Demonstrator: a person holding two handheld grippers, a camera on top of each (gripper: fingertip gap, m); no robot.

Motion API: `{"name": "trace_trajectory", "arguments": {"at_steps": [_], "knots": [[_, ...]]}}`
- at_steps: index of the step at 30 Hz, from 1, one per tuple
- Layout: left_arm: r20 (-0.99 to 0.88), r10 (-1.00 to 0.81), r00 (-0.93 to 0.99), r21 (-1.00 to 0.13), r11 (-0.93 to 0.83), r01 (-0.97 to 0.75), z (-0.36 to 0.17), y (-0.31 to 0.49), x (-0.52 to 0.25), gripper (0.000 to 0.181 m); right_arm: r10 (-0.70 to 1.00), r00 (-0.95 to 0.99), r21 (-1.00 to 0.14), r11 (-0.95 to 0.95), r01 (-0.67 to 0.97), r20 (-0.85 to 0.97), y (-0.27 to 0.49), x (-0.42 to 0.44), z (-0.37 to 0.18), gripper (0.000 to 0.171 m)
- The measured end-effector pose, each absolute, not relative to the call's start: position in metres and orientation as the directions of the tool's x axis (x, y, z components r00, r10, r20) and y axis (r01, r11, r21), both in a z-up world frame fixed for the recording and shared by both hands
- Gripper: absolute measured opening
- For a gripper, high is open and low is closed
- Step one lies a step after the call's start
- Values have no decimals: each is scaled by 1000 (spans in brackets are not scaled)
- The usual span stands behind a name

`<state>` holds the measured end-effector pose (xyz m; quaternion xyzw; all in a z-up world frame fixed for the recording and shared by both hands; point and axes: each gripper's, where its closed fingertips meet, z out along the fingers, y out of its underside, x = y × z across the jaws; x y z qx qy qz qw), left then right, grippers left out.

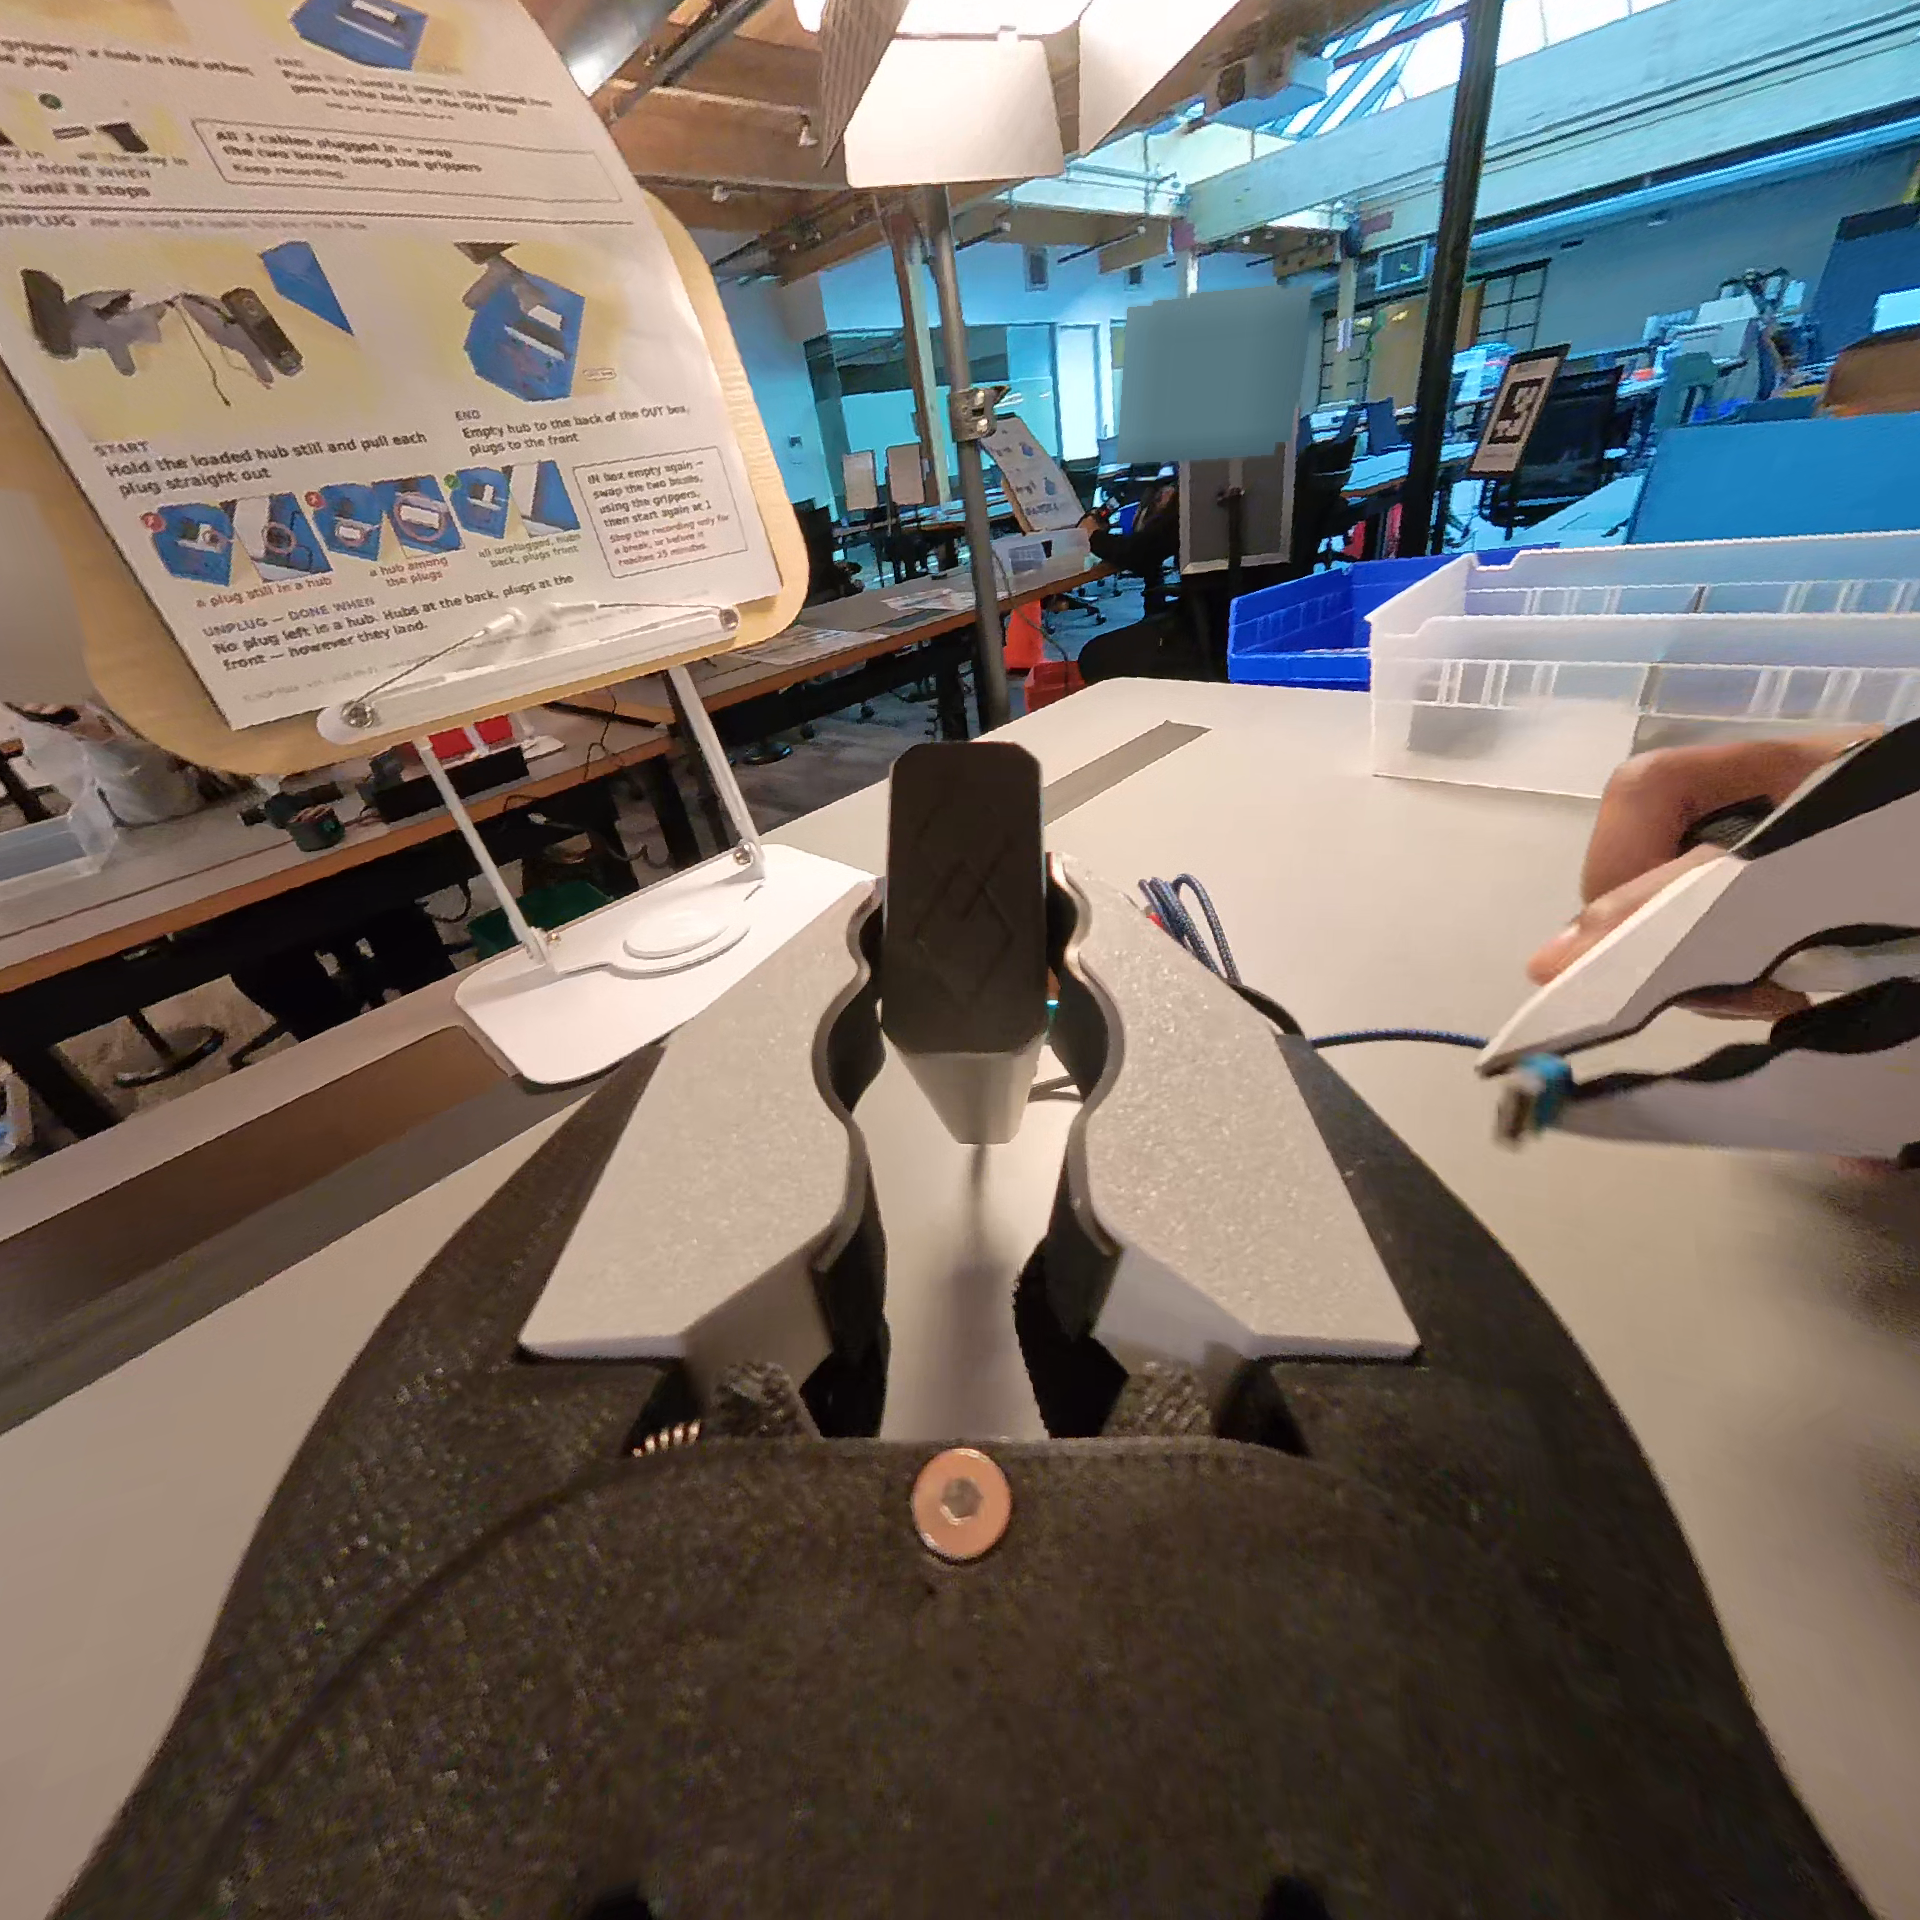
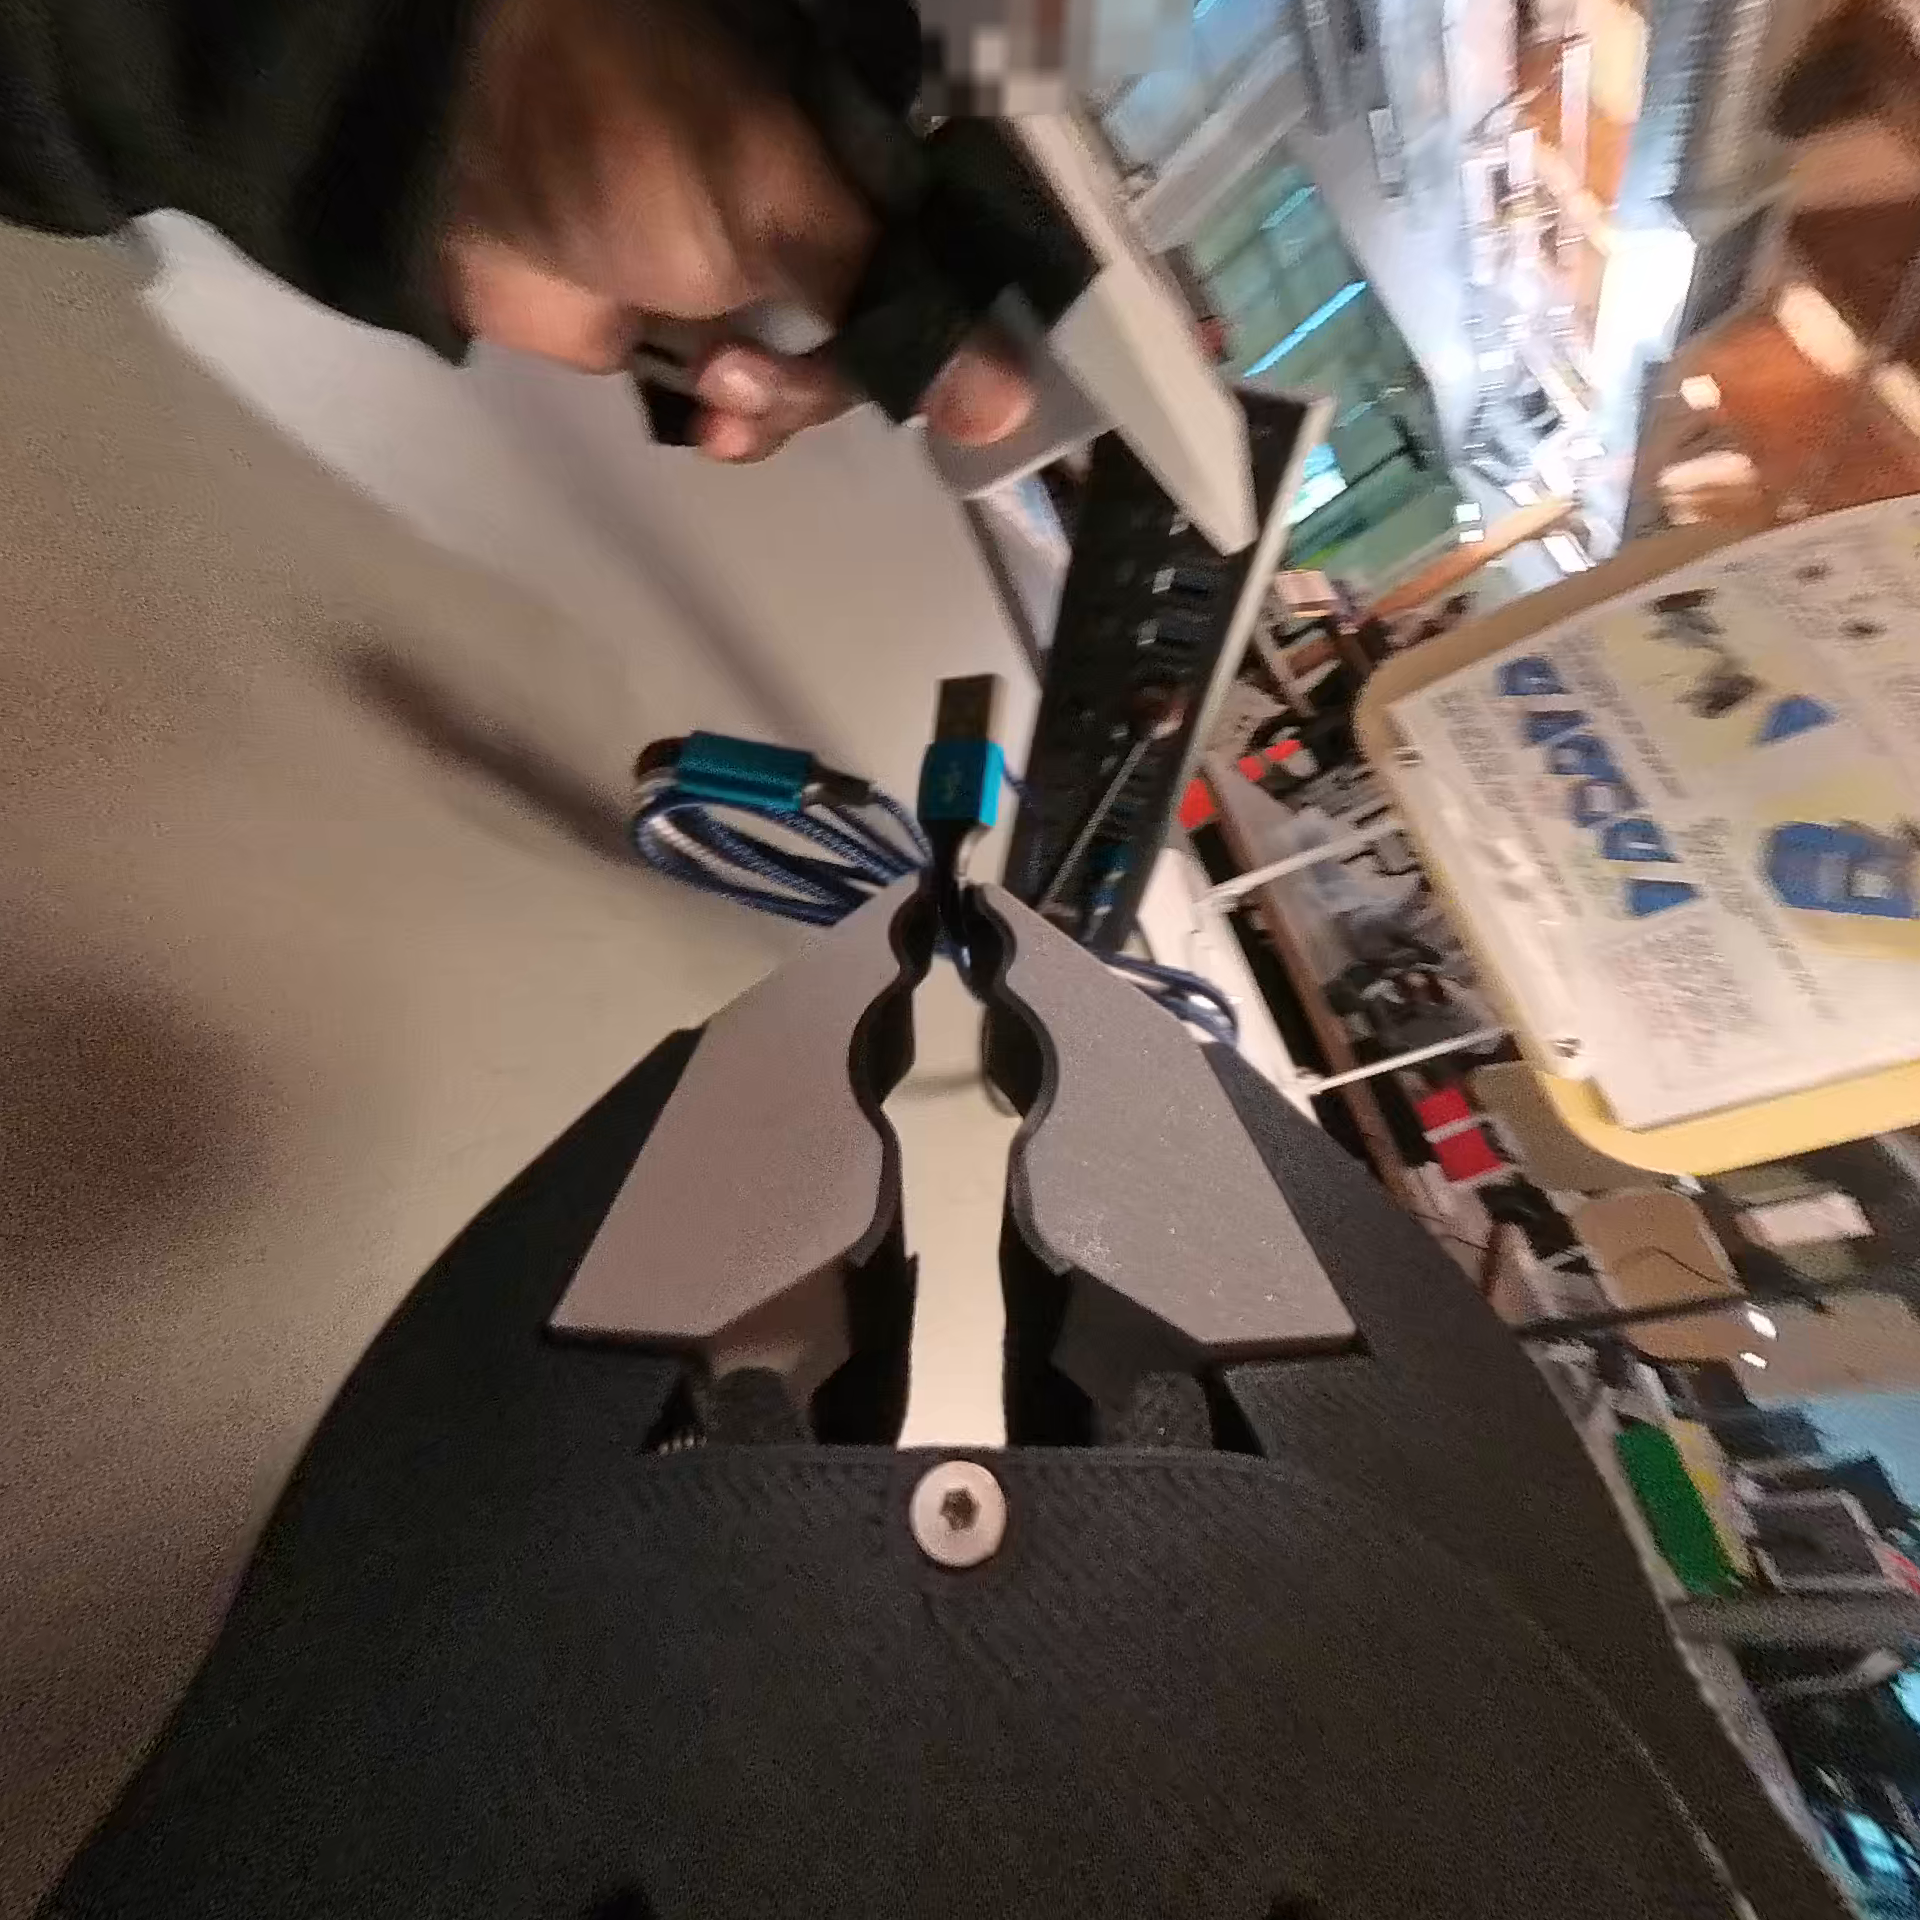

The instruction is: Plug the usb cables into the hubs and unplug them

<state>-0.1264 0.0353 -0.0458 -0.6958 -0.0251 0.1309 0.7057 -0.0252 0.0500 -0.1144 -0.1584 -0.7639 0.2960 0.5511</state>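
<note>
Left gripper (image 1: 961,977) is clamped on the black USB hub (image 1: 964,914), held end-on and raised above the white table (image 1: 1351,852); the hub's dark face with its diamond embossing shows between the grey fingers (image 1: 727,1091). In the right wrist view the same hub (image 2: 1153,665) appears as a long black strip with a row of ports, tilted, with a hand (image 2: 727,312) gripping the left tool behind it.

Right gripper (image 2: 948,914) is pinched on a braided blue cable just behind its teal-collared USB plug (image 2: 958,774); the metal tip points toward the hub's port face, near it but apart. From the left wrist view that plug (image 1: 1532,1101) juts from the tips of the right gripper (image 1: 1496,1081), off to the hub's right.

The rest of the blue cable (image 2: 758,831) lies coiled on the table, bound by a teal clip. Farther out: an instruction sheet on a wooden stand (image 1: 395,416), a clear plastic bin (image 1: 1662,665), a blue bin (image 1: 1299,623) beside it.
</note>
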Motion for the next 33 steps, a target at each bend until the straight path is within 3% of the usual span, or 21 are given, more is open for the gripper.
{"name": "trace_trajectory", "arguments": {"at_steps": [1, 5, 10, 15, 21, 30, 33], "knots": [[-158, 205, 966, -987, 2, -162, -45, 35, -125, 30, 561, -383, -632, 771, -81, 734, 47, -23, -121, 10], [-244, 151, 958, -969, 0, -247, -44, 36, -115, 29, 595, -491, -721, 685, -103, 636, 44, -12, -117, 31], [-315, 122, 941, -949, -14, -316, -44, 38, -106, 29, 676, -561, -853, 508, -116, 479, 57, 2, -90, 32], [-389, 84, 917, -921, -26, -388, -45, 44, -87, 30, 815, -459, -922, 387, -24, 354, 87, -18, -80, 31], [-441, 45, 897, -898, -8, -441, -44, 54, -61, 30, 845, -375, -896, 437, 75, 381, 87, -42, -101, 22], [-485, 13, 875, -874, 26, -485, -44, 63, -31, 31, 889, -331, -852, 420, 314, 316, 102, -65, -148, 28], [-481, 30, 876, -876, 7, -482, -47, 65, -34, 31, 860, -301, -814, 496, 303, 412, 105, -67, -150, 19]]}}
